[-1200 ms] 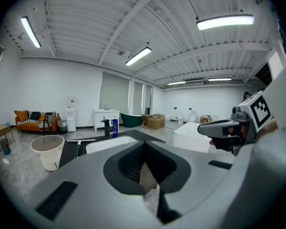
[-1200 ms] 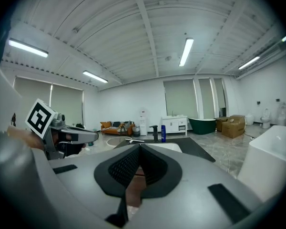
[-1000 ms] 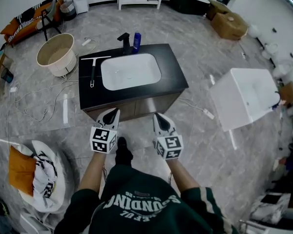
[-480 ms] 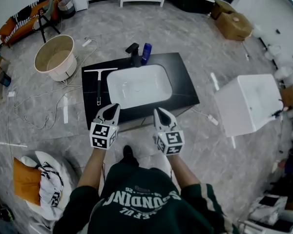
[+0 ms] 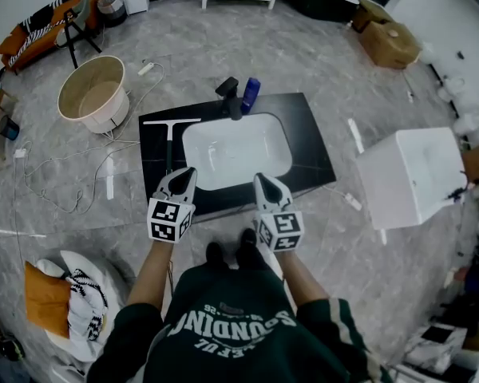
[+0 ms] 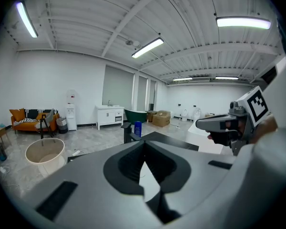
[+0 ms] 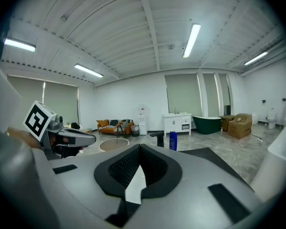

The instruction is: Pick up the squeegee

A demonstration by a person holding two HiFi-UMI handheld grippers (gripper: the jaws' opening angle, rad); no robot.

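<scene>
The squeegee lies on the left part of the black vanity counter. Its pale blade is at the far end and its dark handle points toward me. My left gripper is shut and empty, its tip over the counter's front edge just right of the handle's near end. My right gripper is also shut and empty, at the front rim of the white sink. In the left gripper view my own jaws hide the squeegee. In the right gripper view the jaws meet at the tip.
A black faucet and a blue bottle stand behind the sink. A round beige tub and loose cables are on the floor to the left. A white square tub stands to the right, and a cushion pile at the near left.
The vanity has come closer in the head view. Both grippers, still shut, have gone from over the floor to the counter's front edge.
</scene>
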